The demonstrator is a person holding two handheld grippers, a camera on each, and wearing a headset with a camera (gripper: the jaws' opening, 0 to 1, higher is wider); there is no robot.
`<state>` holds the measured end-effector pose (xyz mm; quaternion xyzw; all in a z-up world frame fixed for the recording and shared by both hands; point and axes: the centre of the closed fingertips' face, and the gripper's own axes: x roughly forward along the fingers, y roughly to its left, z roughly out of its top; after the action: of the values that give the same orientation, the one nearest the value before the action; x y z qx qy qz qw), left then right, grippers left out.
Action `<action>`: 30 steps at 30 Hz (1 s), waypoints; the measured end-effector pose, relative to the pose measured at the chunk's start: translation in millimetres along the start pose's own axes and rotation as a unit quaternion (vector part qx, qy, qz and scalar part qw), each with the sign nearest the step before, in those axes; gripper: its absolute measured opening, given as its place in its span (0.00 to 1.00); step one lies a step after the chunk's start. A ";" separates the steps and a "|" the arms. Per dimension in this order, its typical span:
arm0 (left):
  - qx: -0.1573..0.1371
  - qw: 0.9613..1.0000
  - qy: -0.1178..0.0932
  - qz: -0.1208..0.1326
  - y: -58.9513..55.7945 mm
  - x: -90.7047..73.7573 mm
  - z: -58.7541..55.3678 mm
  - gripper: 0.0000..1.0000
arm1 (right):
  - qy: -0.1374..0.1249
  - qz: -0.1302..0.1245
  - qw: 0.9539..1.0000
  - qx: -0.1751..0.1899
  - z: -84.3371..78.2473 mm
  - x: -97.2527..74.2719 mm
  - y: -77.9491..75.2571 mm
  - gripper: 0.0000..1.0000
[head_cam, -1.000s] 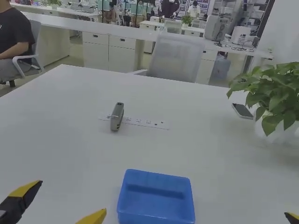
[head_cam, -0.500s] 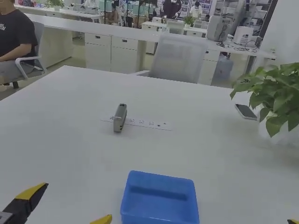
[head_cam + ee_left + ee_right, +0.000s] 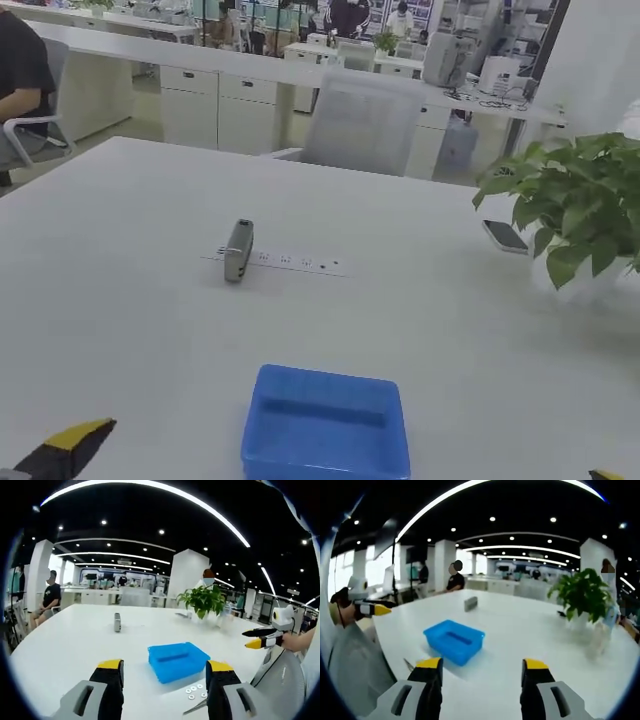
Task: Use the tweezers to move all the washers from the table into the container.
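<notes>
At a white bench (image 3: 120,300) in an open-plan office, the left gripper (image 3: 165,672) is held with its yellow-tipped fingers spread wide and nothing between them; the right gripper (image 3: 482,665) has its fingers parted the same way, also empty. The blue container (image 3: 177,661) stands open on the bench ahead of both, and its inside looks bare as far as the shallow angle allows. In the left gripper view a small cluster of washers (image 3: 195,690) lies on the bench just beside the container's near corner; they are too small to count with certainty. The tweezers (image 3: 197,706) lie just beside them, their far end hidden behind the left gripper's right-hand finger, and in the right gripper view only a thin metal tip pokes out near the left-hand finger. In the head view the lower edge cuts off both grippers, leaving a yellow tip at the bottom left and a sliver at the bottom right. Farther back lie a power strip (image 3: 290,262) with a grey adapter (image 3: 238,250) plugged in, a phone (image 3: 505,236) and a potted plant (image 3: 570,210) cropped by the right edge.
</notes>
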<state>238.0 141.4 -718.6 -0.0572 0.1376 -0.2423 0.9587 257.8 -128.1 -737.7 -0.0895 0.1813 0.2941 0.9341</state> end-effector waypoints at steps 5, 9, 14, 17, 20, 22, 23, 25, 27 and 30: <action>-0.003 0.997 0.055 -0.057 -14.4 4.3 -16.2 0.51 | 0.050 0.087 0.994 -0.043 -8.5 7.2 34.8 0.46; -0.011 0.986 0.121 -0.110 -23.7 8.3 -38.1 0.45 | 0.077 0.173 0.981 -0.042 -10.6 14.3 70.4 0.36; 0.023 0.957 0.229 -0.177 -33.3 8.6 -76.2 0.34 | 0.108 0.234 0.963 -0.077 -21.9 28.6 98.0 0.17; 0.038 0.942 0.264 -0.204 -38.2 9.7 -90.9 0.31 | 0.130 0.262 0.953 -0.077 -34.2 37.6 111.6 0.15; 0.066 0.928 0.295 -0.220 -39.3 11.9 -103.1 0.23 | 0.151 0.285 0.943 -0.083 -47.1 44.6 123.6 0.15; 0.091 0.919 0.303 -0.235 -42.9 14.8 -107.3 0.20 | 0.166 0.300 0.934 -0.104 -56.2 47.9 130.3 0.14; 0.096 0.914 0.312 -0.241 -44.5 14.9 -110.2 0.18 | 0.170 0.301 0.932 -0.112 -59.1 50.1 131.6 0.14; 0.133 0.900 0.334 -0.245 -42.1 18.1 -119.6 0.16 | 0.186 0.315 0.921 -0.132 -68.3 53.0 135.4 0.13; 0.172 0.884 0.356 -0.250 -40.3 19.9 -128.8 0.16 | 0.199 0.322 0.912 -0.157 -74.7 56.7 136.6 0.13; 0.220 0.861 0.379 -0.258 -38.0 21.4 -139.0 0.16 | 0.219 0.331 0.901 -0.174 -81.6 58.2 137.9 0.12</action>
<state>198.5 91.8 -849.8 0.2176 0.4134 -0.5081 0.7236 198.6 -8.5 -843.8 -0.2481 0.3463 0.5858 0.6894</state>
